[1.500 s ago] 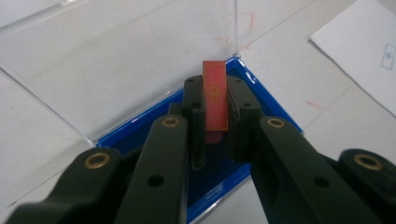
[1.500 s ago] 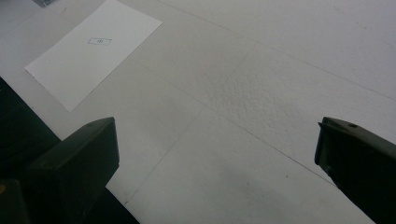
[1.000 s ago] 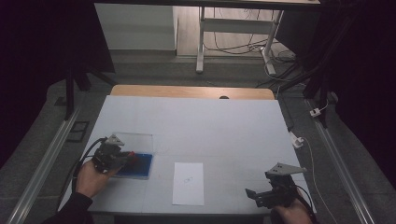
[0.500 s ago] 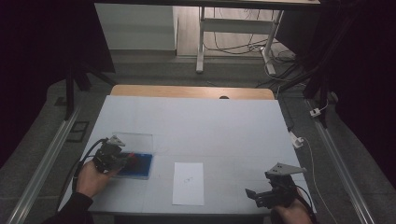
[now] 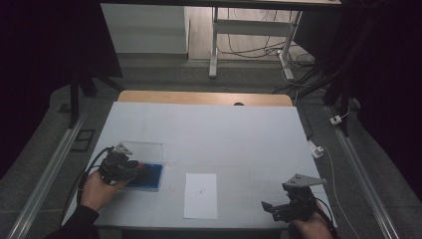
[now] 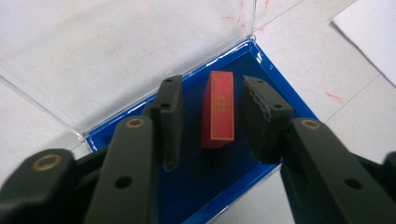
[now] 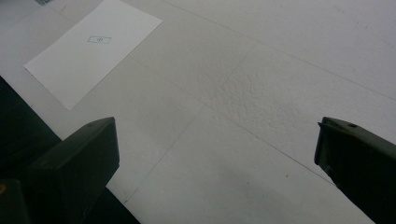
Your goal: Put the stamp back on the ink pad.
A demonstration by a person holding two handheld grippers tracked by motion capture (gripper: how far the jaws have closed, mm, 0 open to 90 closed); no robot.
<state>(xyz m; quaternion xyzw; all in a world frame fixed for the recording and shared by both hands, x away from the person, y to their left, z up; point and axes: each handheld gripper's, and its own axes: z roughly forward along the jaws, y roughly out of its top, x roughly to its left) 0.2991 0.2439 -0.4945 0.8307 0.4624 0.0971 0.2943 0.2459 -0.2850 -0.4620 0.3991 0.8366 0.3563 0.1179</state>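
Stamp [image 6: 218,109], red with a gold outline and small cross mark on its upper face, lies on the dark blue lining of an open case [image 6: 261,175]. Case sits near the left front corner of the table [image 5: 209,129]; its clear lid [image 6: 116,51] lies folded back flat on the table surface, toward the far edge.

Left gripper [image 6: 212,114] hangs over the case, jaws to either side of the stamp. Jaws have just been opening: a gap shows between each pad and the stamp's long sides, so the stamp is let go and rests in the case by itself, between the jaws but untouched. In the high view the left gripper [image 5: 135,169] points right across the blue tray, with the left hand [image 5: 97,189] behind it close to the left front corner and its cable looping toward the left edge.

Right gripper [image 7: 217,149] is near the right front corner, jaws spread wide with nothing between them, bare table beneath. In the high view it [image 5: 271,208] sits just inside the front edge, its grey plate on top.

Sheet of paper [image 5: 201,195] lies flat near the middle of the front edge, between the case and the right gripper, touching neither. A small printed rectangle sits near the sheet's centre; too small to read.
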